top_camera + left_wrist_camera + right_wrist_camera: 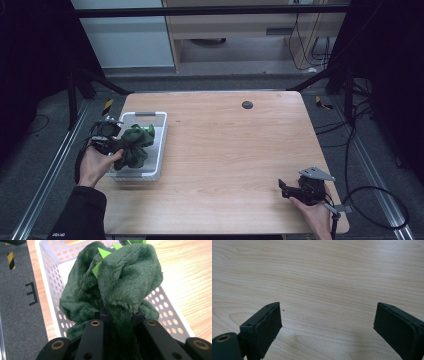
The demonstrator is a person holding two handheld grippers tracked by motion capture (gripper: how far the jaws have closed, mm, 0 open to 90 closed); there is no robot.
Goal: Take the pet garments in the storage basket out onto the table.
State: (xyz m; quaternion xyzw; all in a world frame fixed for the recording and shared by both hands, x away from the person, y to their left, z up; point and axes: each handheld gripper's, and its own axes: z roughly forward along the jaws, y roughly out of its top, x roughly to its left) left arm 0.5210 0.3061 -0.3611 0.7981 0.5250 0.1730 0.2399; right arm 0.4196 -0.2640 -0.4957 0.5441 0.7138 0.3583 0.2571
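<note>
A dark green plush toy point(134, 146) with light green spikes hangs over a white perforated basket point(161, 145) at the table's left edge. My left gripper point(119, 145) is shut on the plush toy point(120, 282), pinching a fold of its fabric between the jaws above the white basket point(47, 282). My right gripper point(284, 189) rests near the table's front right corner, held by a hand. Its jaws stand wide open over bare wood, with nothing between the fingertips point(264, 327).
The wooden table point(235, 150) has a small black round cap point(247, 104) near its far edge. Grey carpet with black and yellow tape marks point(107, 106) surrounds the table. Cables point(370, 200) trail on the floor at the right.
</note>
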